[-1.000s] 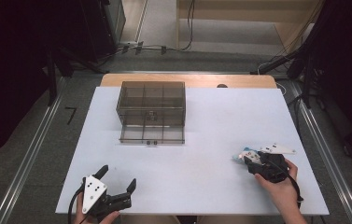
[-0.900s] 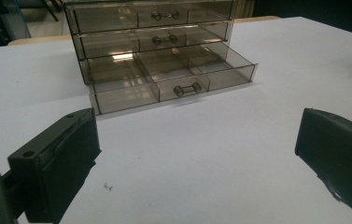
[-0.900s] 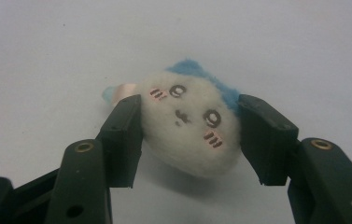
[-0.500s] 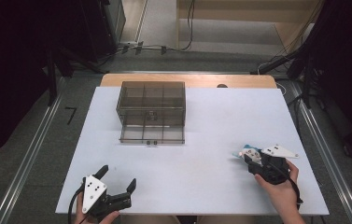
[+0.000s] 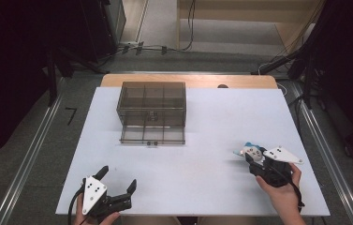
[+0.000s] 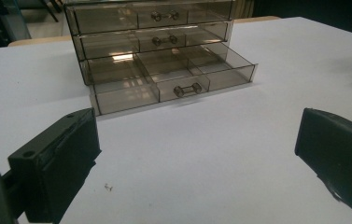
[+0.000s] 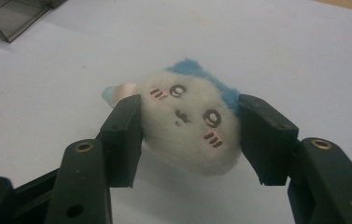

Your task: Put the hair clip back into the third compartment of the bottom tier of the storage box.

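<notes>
Plush toy [image 7: 190, 123]: small, white, round-faced, with a blue tuft on top, black eyes and mouth, and pink cheek strokes. A pale pink and light blue part sticks out behind it at centre left of the right gripper view. No label, brand or writing can be read on it. In the high view the toy [image 5: 250, 151] sits at lower right of the frame, over the white surface [image 5: 211, 122], well apart from the drawer box.

Right claw [image 7: 188, 135]: clamped on the toy, one jaw pressing each side of the face. In the high view the right claw [image 5: 253, 157] is held by a hand [image 5: 282, 194] that comes in from the bottom right.

Left claw [image 5: 119, 180]: lower left of the high view, jaws well apart, nothing between them. In the left gripper view its two black jaws stand at the bottom left and bottom right corners over bare surface.

Drawer box [image 5: 151, 111]: smoky clear plastic, upper centre left of the high view, near the far edge of the surface. The left gripper view shows three tiers of the box [image 6: 152, 46], each with a small metal handle. The bottom drawer [image 6: 173, 77] is pulled out, divided into compartments, and looks empty. No writing is legible on it.

Surface: white sheet over a wooden top, whose edge shows along the far side.
</notes>
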`<state>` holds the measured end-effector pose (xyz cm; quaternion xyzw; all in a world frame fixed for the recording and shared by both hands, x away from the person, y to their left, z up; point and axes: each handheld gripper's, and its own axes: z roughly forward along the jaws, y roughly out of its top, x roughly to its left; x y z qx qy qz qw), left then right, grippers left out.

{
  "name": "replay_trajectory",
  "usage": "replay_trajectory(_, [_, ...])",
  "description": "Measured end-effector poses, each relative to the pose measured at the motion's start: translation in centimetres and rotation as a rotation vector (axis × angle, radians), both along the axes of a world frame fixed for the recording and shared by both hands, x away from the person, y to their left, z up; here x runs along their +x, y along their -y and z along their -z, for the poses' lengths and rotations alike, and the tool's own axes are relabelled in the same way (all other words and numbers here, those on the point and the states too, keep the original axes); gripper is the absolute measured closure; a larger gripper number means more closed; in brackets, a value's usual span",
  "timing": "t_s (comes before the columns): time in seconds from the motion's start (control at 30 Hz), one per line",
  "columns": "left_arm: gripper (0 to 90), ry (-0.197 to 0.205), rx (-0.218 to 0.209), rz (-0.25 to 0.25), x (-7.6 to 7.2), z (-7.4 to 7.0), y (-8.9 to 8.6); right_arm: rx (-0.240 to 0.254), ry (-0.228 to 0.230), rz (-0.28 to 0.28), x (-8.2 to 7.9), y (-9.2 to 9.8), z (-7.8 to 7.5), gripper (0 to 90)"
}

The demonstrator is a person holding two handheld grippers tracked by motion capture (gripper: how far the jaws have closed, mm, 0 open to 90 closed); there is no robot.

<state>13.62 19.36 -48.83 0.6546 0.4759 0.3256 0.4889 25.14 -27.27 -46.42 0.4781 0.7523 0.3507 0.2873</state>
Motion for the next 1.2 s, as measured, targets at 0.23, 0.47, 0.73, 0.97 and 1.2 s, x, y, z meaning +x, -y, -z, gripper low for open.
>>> replay_trajectory(0.23, [0.0, 0.002, 0.000, 0.001, 0.0, 0.0, 0.0, 0.008, 0.027, 0.002, -0.3, -0.1, -0.2, 40.9])
replay_trajectory(0.47, [0.0, 0.003, -0.001, 0.001, 0.0, 0.0, 0.0, 0.003, 0.077, -0.016, -0.6, -0.3, -0.4, 40.9])
replay_trajectory(0.73, [0.0, 0.003, 0.000, 0.001, 0.0, 0.0, 0.0, -0.010, 0.137, -0.034, -1.1, -0.6, -0.7, 40.9])
replay_trajectory(0.97, [0.0, 0.004, 0.001, 0.001, 0.0, 0.0, 0.0, -0.005, 0.162, -0.046, -1.5, -0.9, -0.9, 40.9])
replay_trajectory(1.2, [0.0, 0.004, 0.001, 0.001, 0.0, 0.0, 0.0, 0.000, 0.190, -0.068, -1.9, -1.3, -1.2, 40.9])
